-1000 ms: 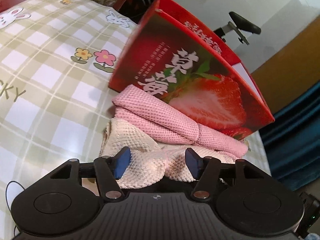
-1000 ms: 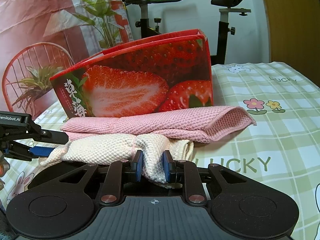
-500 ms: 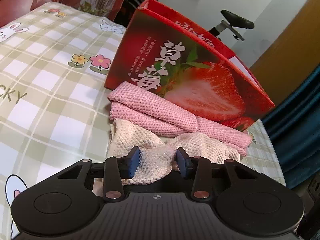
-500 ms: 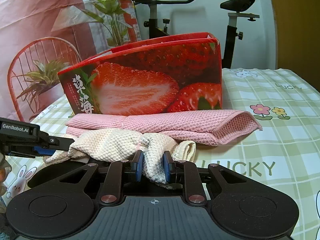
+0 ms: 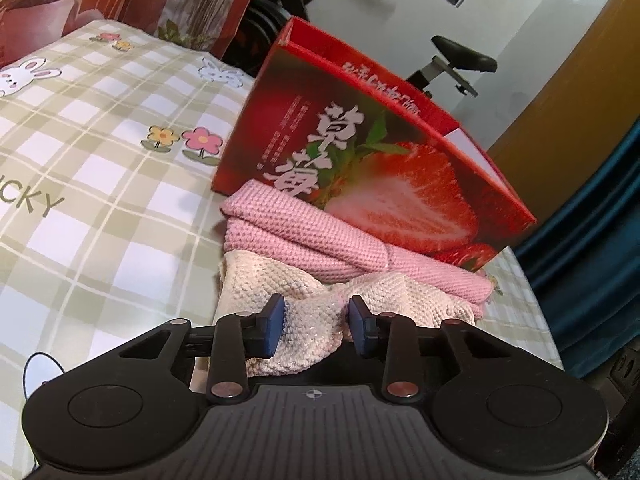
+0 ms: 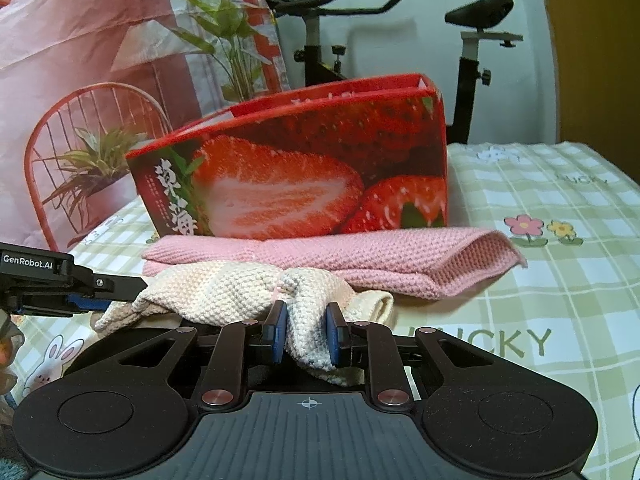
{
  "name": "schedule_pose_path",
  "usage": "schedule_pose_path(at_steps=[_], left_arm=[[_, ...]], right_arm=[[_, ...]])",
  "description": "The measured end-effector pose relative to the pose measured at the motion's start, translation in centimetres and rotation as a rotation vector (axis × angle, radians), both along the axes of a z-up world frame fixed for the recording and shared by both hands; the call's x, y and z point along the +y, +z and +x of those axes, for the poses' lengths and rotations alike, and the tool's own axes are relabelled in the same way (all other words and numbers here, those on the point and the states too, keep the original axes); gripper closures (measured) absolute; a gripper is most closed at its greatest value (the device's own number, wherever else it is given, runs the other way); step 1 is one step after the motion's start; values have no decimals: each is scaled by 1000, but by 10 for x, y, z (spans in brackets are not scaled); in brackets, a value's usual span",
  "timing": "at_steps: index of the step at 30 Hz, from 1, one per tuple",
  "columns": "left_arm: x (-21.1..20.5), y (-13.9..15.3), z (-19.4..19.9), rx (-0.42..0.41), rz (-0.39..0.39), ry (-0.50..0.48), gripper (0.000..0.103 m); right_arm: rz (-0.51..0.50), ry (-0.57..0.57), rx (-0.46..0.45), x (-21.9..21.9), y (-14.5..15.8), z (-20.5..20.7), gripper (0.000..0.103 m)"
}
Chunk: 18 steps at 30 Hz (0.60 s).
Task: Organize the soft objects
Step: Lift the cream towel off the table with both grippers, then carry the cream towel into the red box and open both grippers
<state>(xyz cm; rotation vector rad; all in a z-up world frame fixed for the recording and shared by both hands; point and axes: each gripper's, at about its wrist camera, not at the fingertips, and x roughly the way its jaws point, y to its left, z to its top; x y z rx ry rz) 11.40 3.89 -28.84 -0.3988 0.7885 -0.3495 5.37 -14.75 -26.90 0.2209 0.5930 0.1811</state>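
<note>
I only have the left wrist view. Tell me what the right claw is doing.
Observer: The right claw is shut on a bunched fold of the cream cloth.
Operator: Confirm my left claw from the side.
Observer: The left claw has just been closing, and the cloth's other end runs in between its fingers.
Operator: Describe the pink towel's far end.
Observer: The pink towel lies along the strawberry box. Its end gapes open like a folded pocket past the box's corner.

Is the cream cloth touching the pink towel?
Touching. The right wrist view shows the cream cloth overlapping the near edge of the pink towel, with no gap.
</note>
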Motion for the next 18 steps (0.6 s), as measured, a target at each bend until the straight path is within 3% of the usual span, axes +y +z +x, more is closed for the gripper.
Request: schedule_pose_path(at_steps=[10,18], left_arm=[[2,24,-13,-117,-24,-9,66],[3,72,-16,-268,-22,-21,66]], right_arm=[[-14,9,-112,4,28,-15,85],[-27,17,-223,5,65,-17,85]])
